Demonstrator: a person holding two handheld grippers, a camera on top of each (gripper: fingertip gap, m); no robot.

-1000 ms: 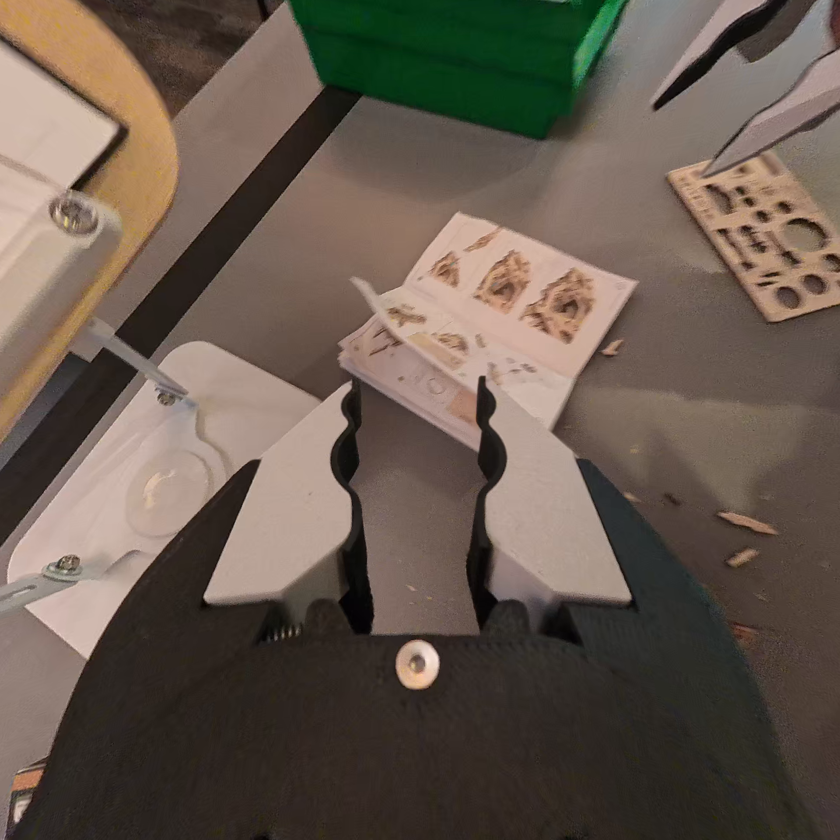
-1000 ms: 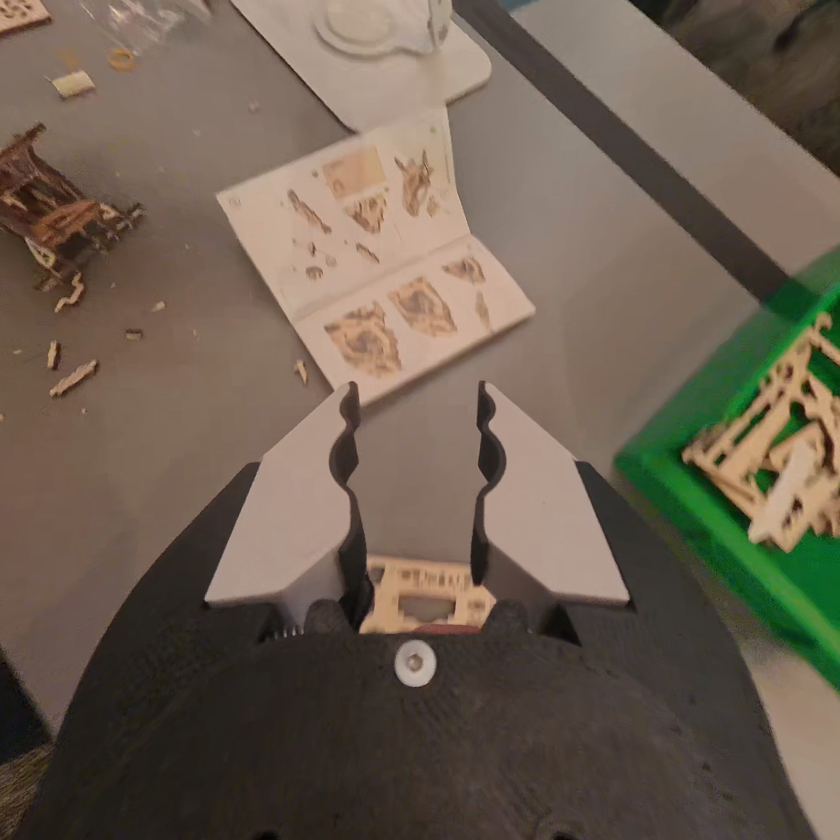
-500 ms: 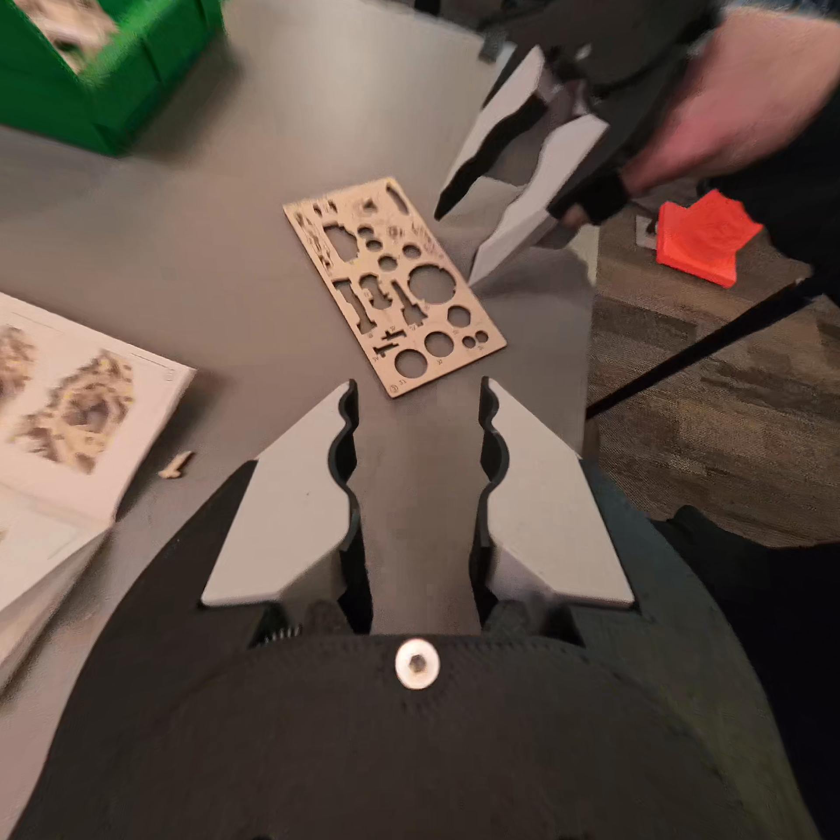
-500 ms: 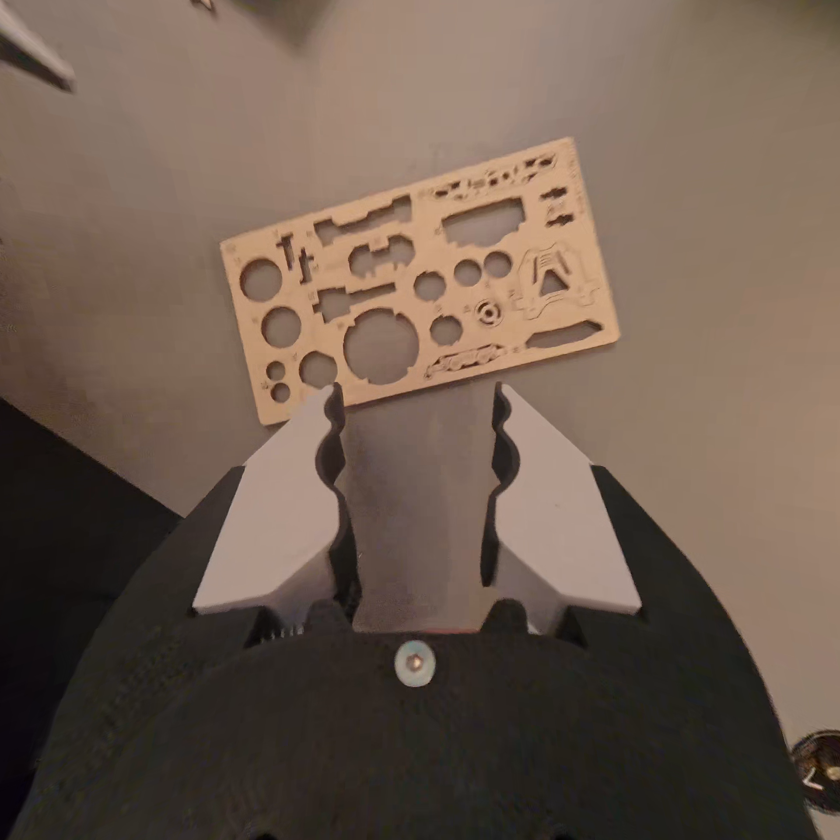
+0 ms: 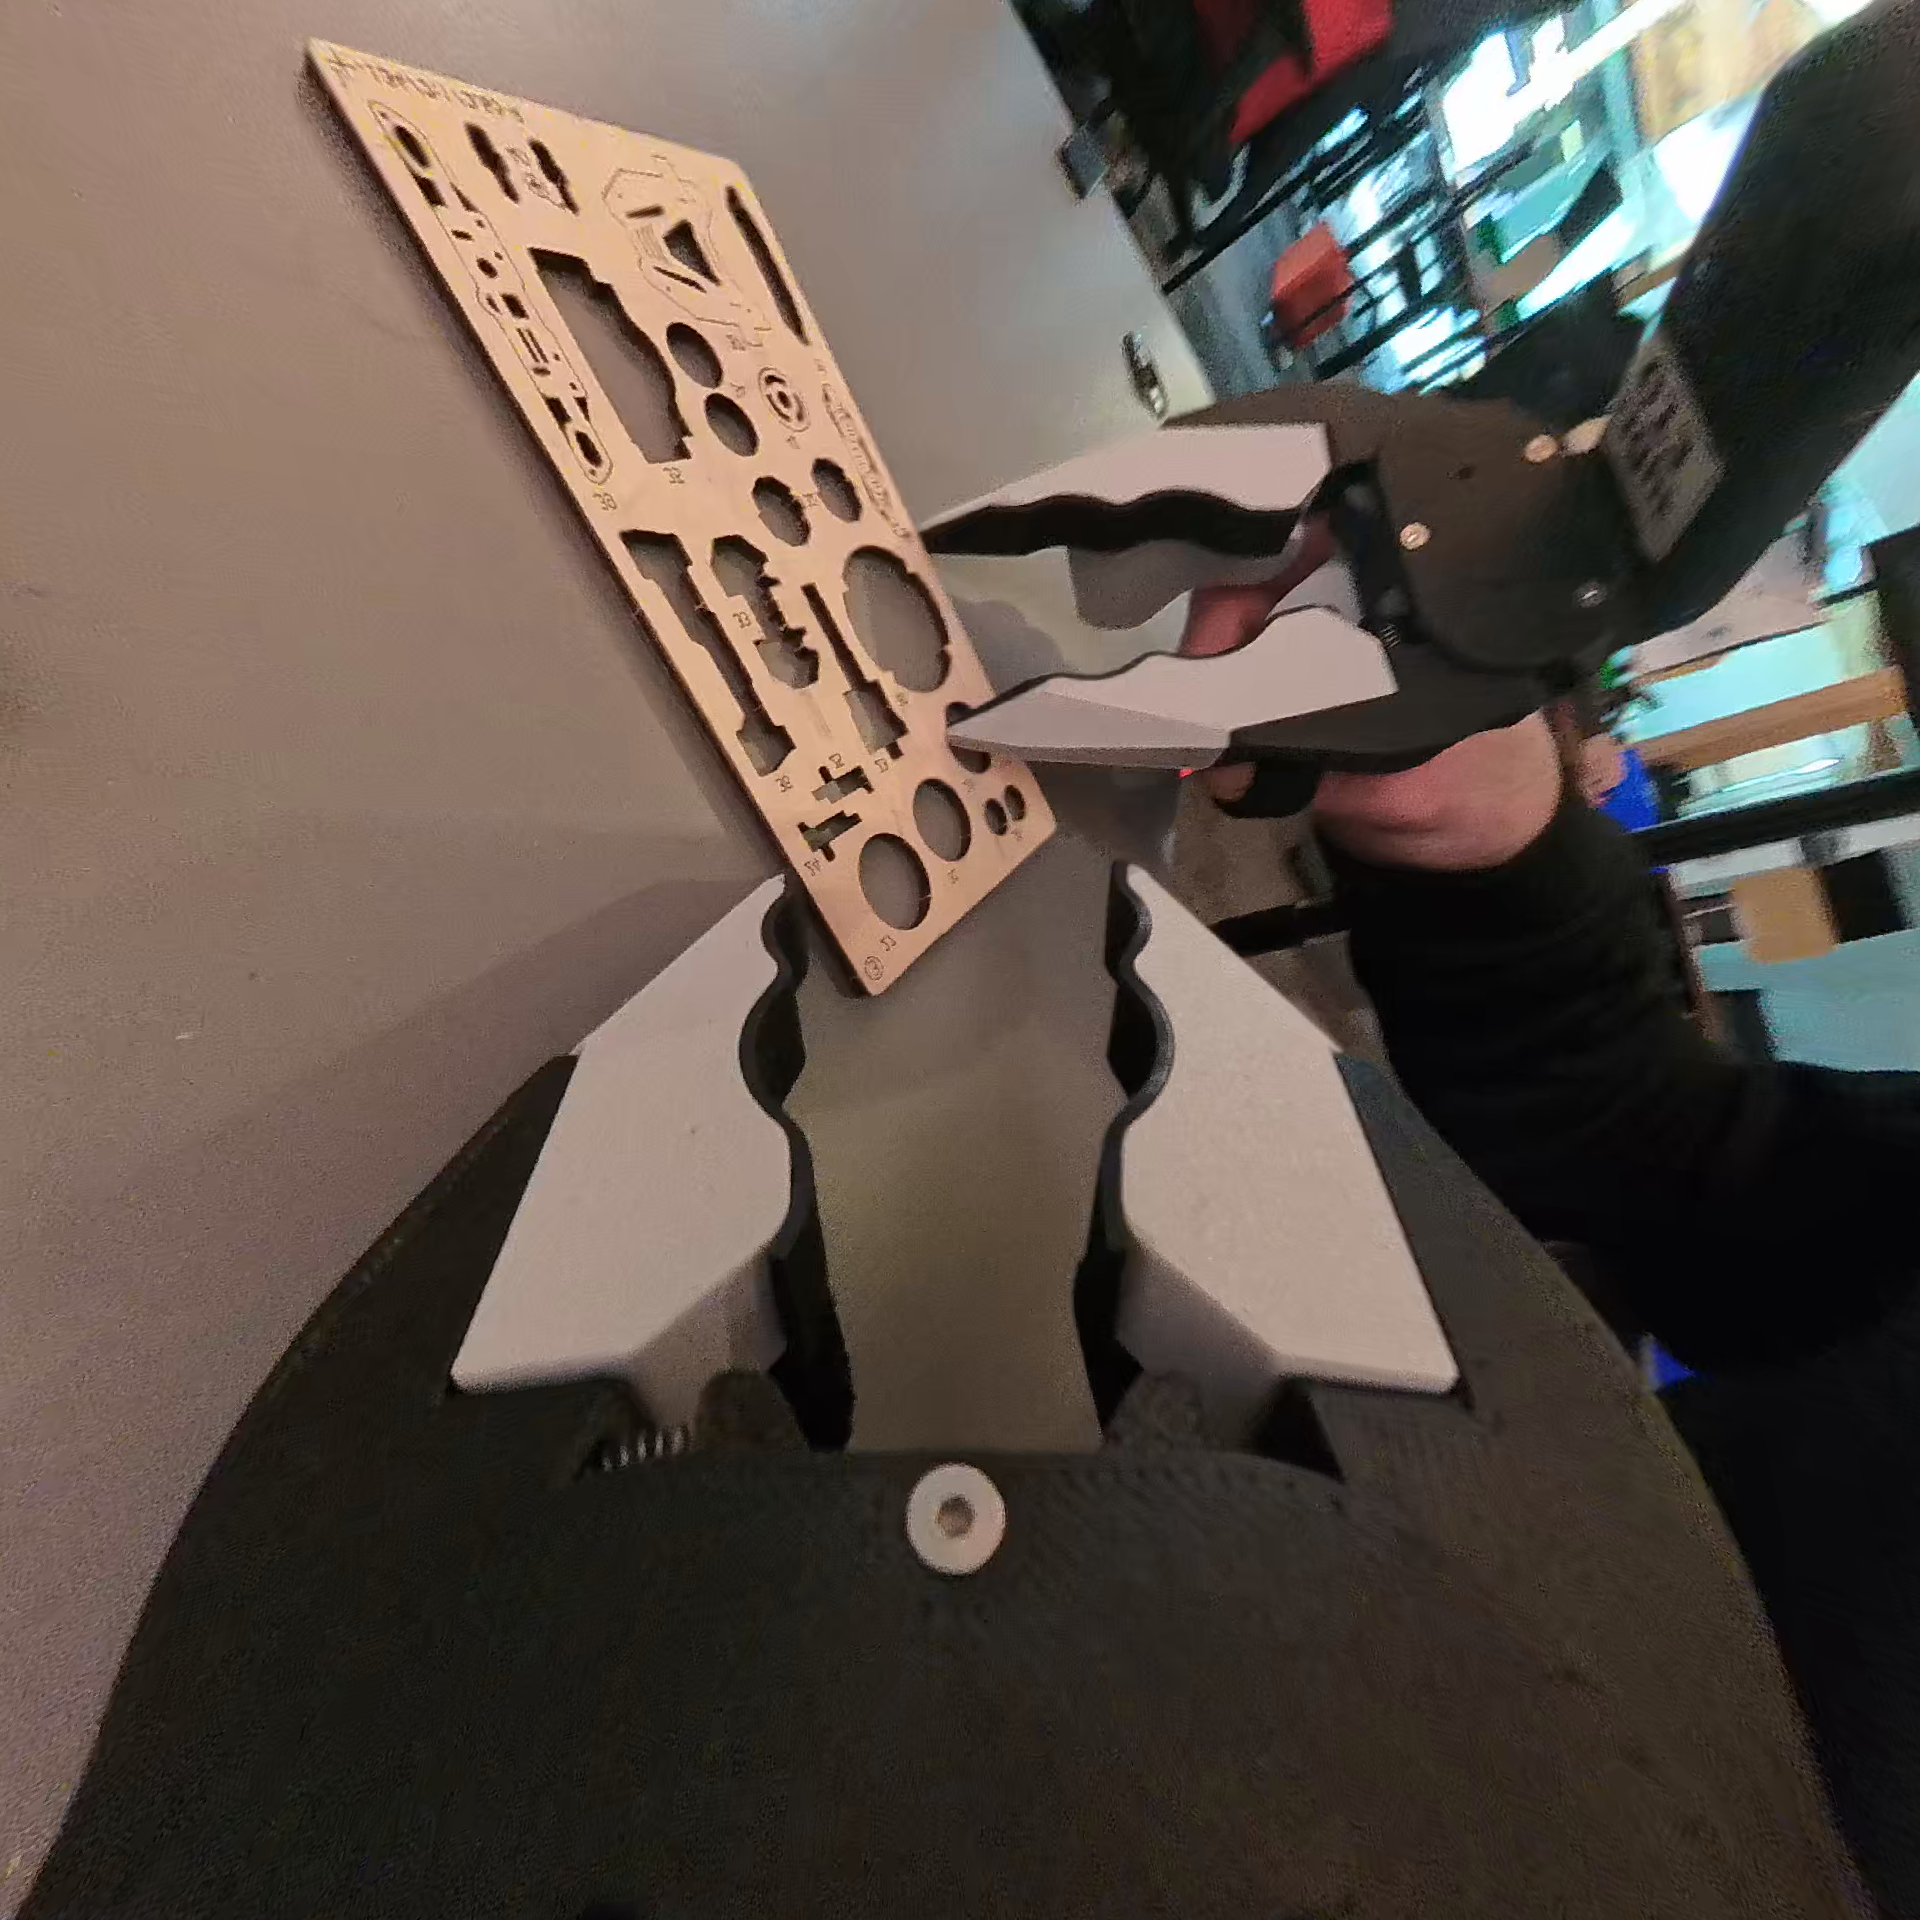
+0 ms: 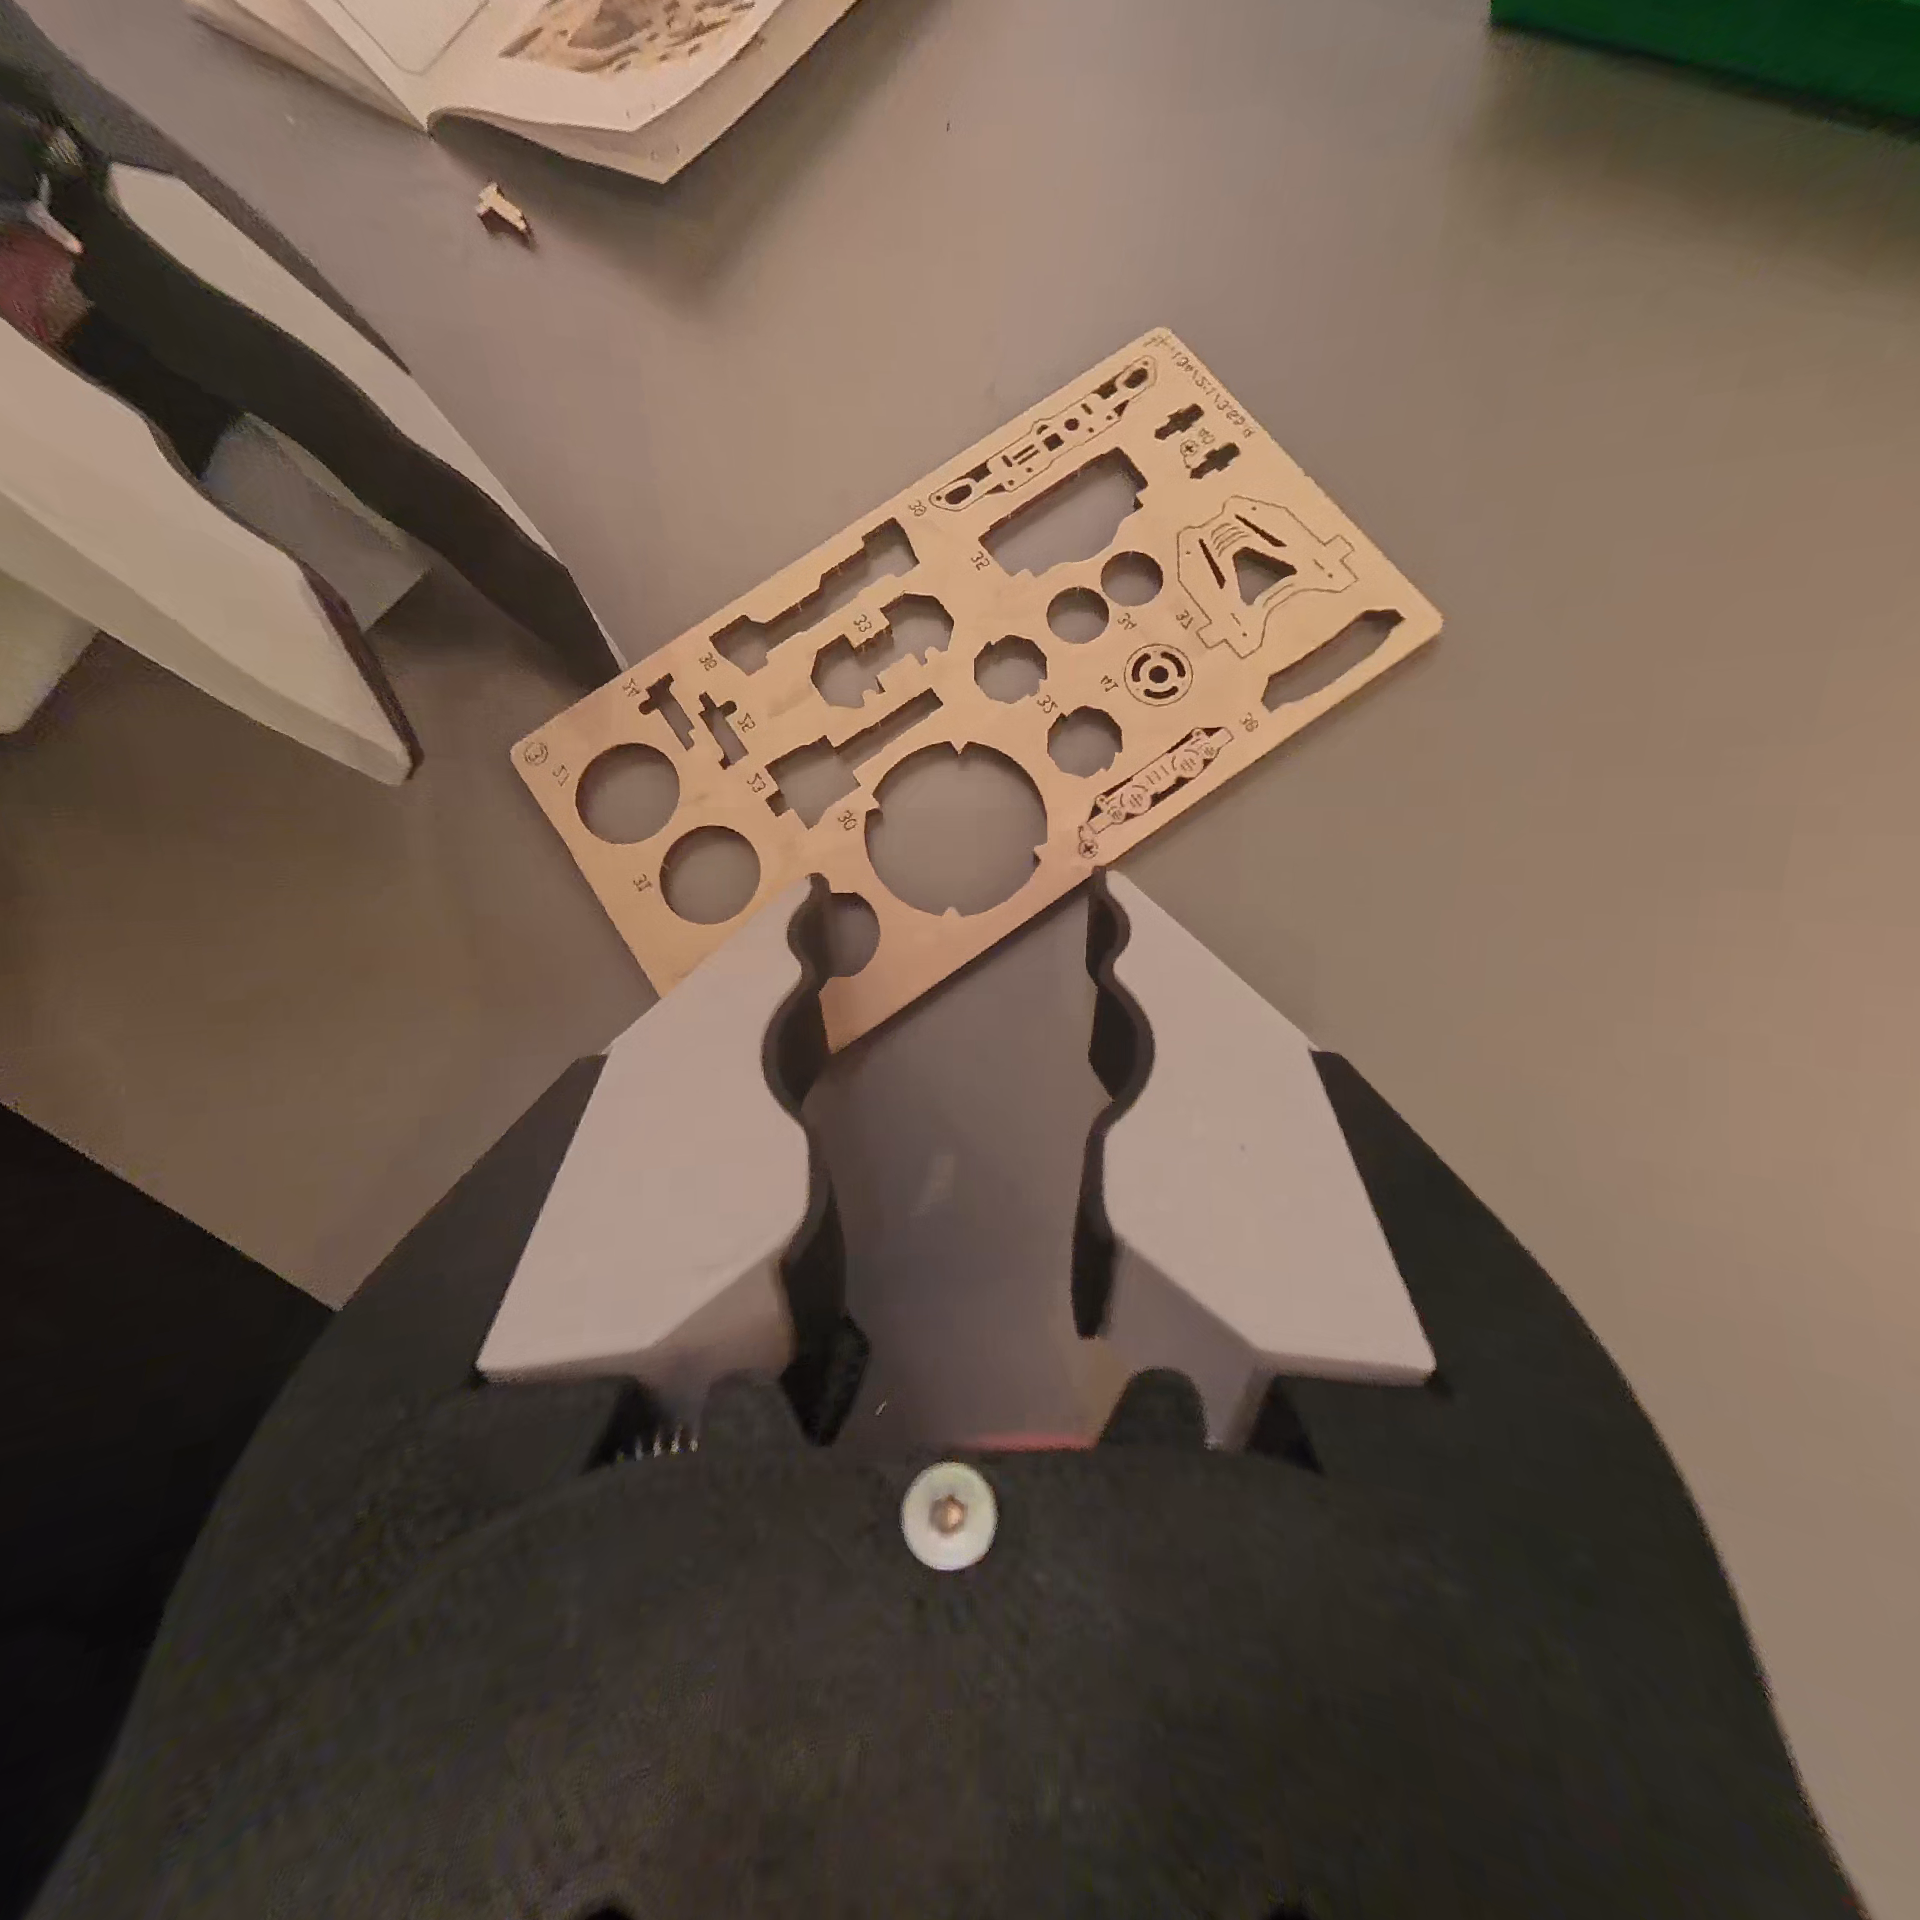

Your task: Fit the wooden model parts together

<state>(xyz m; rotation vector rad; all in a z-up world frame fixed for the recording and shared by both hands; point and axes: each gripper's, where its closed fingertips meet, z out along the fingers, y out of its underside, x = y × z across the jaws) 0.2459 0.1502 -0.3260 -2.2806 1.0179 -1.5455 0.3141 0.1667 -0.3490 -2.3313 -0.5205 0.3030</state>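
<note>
A thin wooden parts sheet [image 6: 966,592] with many punched-out holes lies flat on the grey table [image 6: 1558,987]. My right gripper [image 6: 956,883] is open and empty, with its fingertips over the sheet's near long edge. Its left fingertip [image 6: 800,914] overlaps that edge. My left gripper [image 5: 956,894] is open and empty, just short of the sheet's [image 5: 582,197] near corner. In the left wrist view the right gripper [image 5: 940,634] comes in from the right, its lower fingertip [image 5: 997,727] over the sheet's edge. In the right wrist view the left gripper [image 6: 511,717] is at the left, by the sheet's corner.
An open instruction booklet [image 6: 582,73] lies at the back left, with a small wood chip [image 6: 504,205] near it. A green bin [image 6: 1714,42] stands at the back right. The table's edge runs along the lower left, by my right gripper. A person's hand [image 5: 1455,810] holds the right gripper.
Both grippers swung away from the booklet and closed in on the wooden sheet from two sides. The right jaws opened wider, then narrowed a little. Neither gripper took hold of anything.
</note>
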